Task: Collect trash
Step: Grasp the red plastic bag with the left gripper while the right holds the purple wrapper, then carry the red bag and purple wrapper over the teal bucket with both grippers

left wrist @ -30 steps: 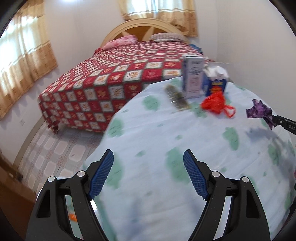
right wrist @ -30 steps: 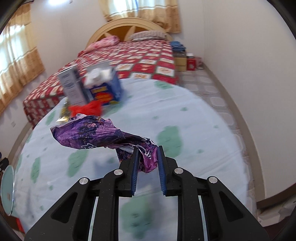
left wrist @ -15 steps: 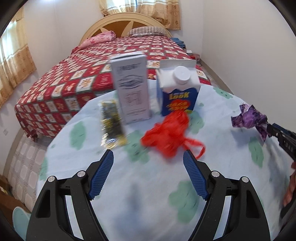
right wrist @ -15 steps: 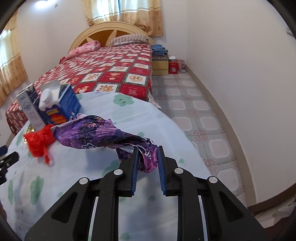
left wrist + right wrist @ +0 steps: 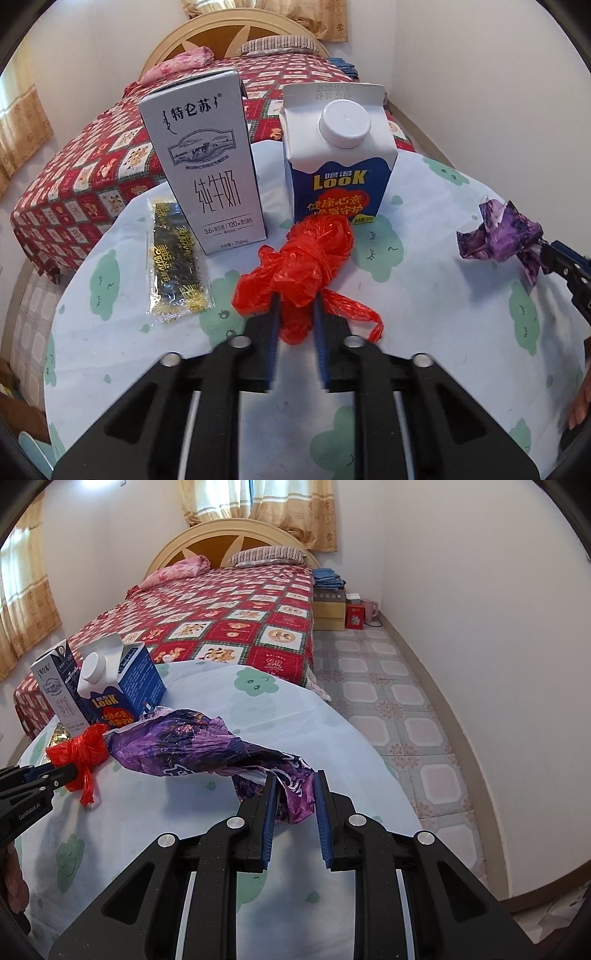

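On the round table [image 5: 424, 369] covered with a pale blue cloth printed with green cloud shapes, the left gripper [image 5: 295, 314] has its jaws drawn in on a crumpled red plastic bag [image 5: 306, 258]; the jaws have just been closing, and the blue pads now press the near end of the bag between them, with a loose red loop trailing to the right onto the cloth. Just behind the bag, toward the far edge of the table, stand two upright cartons side by side: a tall grey-white milk carton with black lettering [image 5: 207, 162] on the left and a blue-and-white gable-top carton with a white screw cap [image 5: 340, 173] on the right, the bag touching or nearly touching the foot of the blue one. To the left of the grey carton, a flat clear sachet with black and gold print [image 5: 177, 262] lies on the cloth near the table's far left edge. Toward the right edge, the right gripper [image 5: 293, 801] is clamped on one end of a crumpled purple foil wrapper [image 5: 184, 742], which sticks out leftward above the cloth toward the red bag. Beyond the table is a bed with a red checked cover [image 5: 229, 613].
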### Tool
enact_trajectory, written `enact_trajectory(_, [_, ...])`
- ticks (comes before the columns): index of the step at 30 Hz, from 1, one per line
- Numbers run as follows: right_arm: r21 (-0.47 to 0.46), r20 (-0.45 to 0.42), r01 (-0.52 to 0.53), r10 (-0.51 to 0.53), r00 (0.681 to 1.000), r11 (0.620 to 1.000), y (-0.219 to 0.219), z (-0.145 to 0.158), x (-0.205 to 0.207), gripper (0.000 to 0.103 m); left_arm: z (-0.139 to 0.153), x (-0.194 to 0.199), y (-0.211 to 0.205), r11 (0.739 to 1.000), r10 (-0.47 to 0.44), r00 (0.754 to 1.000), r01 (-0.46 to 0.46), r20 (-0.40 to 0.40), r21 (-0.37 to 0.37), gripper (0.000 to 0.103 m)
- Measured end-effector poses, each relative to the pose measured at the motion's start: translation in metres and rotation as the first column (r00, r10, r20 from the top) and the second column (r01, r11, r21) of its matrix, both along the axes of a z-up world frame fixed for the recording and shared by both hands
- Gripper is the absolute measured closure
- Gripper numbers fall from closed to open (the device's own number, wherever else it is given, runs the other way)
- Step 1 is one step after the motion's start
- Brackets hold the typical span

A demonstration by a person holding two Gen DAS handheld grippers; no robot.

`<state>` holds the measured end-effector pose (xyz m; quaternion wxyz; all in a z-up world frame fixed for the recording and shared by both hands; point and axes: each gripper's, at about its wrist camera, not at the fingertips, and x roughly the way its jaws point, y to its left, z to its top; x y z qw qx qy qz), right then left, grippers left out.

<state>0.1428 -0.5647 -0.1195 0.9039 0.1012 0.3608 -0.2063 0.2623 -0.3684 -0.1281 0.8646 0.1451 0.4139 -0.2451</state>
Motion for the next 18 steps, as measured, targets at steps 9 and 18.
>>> enact_trajectory(9, [-0.003, -0.002, 0.001, -0.001, 1.000, 1.000, 0.008, 0.004, -0.001, 0.082, 0.014, -0.008, 0.013, 1.000, -0.001, 1.000, 0.001, 0.018, -0.014, 0.091])
enact_trajectory(18, [-0.004, 0.010, -0.018, 0.018, 1.000, 1.000, 0.030, 0.011, -0.009, 0.082, 0.026, -0.026, 0.044, 1.000, 0.005, 0.999, -0.005, 0.041, -0.020, 0.091])
